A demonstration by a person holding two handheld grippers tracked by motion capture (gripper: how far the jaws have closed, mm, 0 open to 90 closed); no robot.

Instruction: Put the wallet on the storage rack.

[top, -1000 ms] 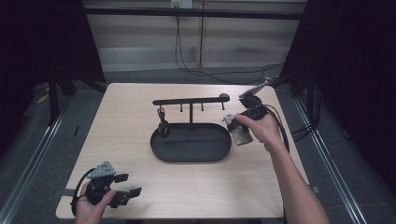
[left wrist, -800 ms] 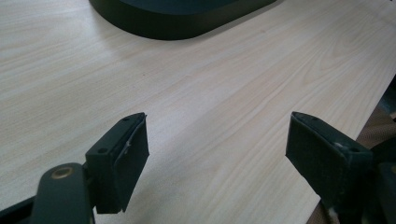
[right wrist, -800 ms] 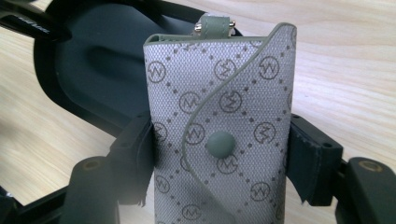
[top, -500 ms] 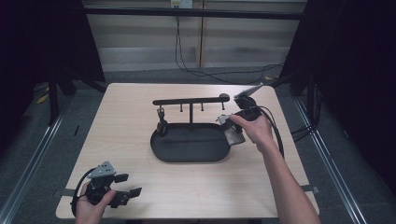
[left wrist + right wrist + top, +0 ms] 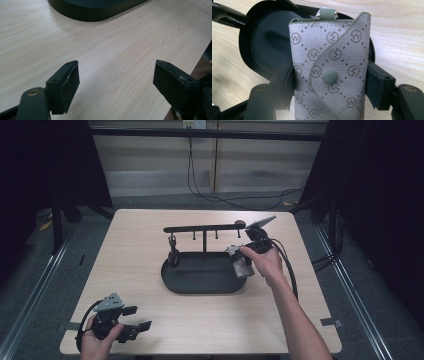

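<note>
I see a grey key pouch (image 5: 329, 75) printed with repeating circled zigzag monograms, pinched in my right gripper (image 5: 329, 82) over the black oval tray's (image 5: 200, 282) right end. My left gripper (image 5: 131, 320) rests spread wide near the table's (image 5: 150, 235) front-left corner.

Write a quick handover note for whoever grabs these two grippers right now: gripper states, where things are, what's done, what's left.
Right gripper: shut on the grey patterned fabric key pouch with a green snap button, held above the right end of the black oval tray.
Left gripper: open, holding nothing, low over the light wooden table at its near left corner.
Black hook rack stands at the tray's back edge; a small dark item hangs at its left.
Done: pouch gripped.
Left: probably hang the pouch or set it down in the tray.
</note>
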